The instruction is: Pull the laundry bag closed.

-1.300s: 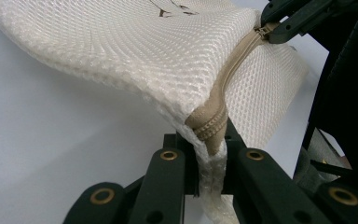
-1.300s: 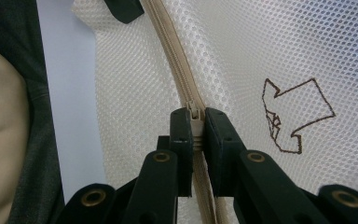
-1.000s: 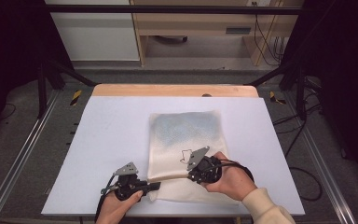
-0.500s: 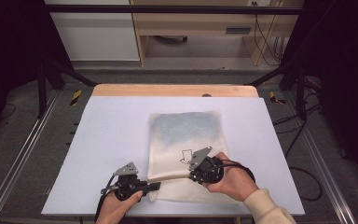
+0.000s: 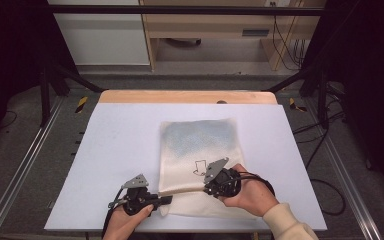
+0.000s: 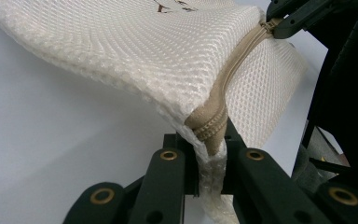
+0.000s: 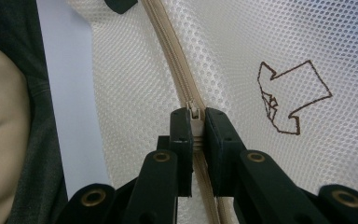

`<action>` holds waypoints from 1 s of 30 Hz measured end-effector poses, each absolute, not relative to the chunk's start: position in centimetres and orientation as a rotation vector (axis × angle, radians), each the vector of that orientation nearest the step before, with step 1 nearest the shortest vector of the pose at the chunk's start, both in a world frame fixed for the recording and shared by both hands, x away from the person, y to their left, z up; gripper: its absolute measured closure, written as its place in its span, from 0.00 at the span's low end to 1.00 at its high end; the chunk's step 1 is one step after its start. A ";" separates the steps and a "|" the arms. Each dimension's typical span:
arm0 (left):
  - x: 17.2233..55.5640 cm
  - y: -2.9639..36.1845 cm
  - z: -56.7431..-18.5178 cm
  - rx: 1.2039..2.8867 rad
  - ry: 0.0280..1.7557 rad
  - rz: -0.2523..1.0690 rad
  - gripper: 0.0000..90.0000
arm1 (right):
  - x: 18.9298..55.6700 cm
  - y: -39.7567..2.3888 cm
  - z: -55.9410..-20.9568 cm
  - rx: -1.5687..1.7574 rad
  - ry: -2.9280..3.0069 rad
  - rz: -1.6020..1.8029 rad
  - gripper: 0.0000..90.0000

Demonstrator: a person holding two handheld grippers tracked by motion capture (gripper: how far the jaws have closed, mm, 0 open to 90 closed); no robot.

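A white mesh bag (image 5: 200,145) with a tan zipper (image 5: 182,188) lies on the white table (image 5: 120,150), a small arrow drawn on its near part. My left gripper (image 5: 166,199) is shut on the bag's near left corner at the zipper's end (image 6: 209,133), lifting that edge a little. My right gripper (image 5: 206,188) is shut on the zipper pull (image 7: 194,122), part way along the zipper (image 7: 177,70). In the left gripper view the right gripper's jaws pinch the zipper at the top right.
A wooden strip (image 5: 187,96) runs along the table's far edge. Metal frame rails (image 5: 25,165) flank the table on both sides. A cable (image 5: 325,190) lies on the floor at the right. A sleeve (image 5: 285,222) comes in from the bottom right.
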State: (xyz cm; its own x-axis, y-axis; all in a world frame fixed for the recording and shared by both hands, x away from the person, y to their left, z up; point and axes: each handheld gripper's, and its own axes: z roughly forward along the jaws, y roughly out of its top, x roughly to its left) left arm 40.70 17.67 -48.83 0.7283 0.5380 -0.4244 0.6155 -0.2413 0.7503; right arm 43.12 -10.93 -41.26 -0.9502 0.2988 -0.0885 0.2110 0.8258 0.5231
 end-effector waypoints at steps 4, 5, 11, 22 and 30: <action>40.7 17.7 -48.8 1.909 0.889 -0.097 0.93 | 43.2 -11.3 -41.2 0.400 2.839 0.783 0.91; 40.7 17.7 -48.9 1.911 0.890 -0.096 0.93 | 43.1 -11.4 -41.1 0.410 2.840 0.776 0.91; 40.7 17.7 -48.8 1.907 0.889 -0.098 0.93 | 43.1 -11.7 -41.1 0.409 2.834 0.788 0.91; 40.7 17.7 -48.8 1.909 0.883 -0.098 0.93 | 42.9 -12.2 -41.2 0.426 2.831 0.790 0.91; 40.7 17.7 -48.8 1.909 0.884 -0.101 0.93 | 43.0 -13.0 -41.2 0.438 2.826 0.788 0.91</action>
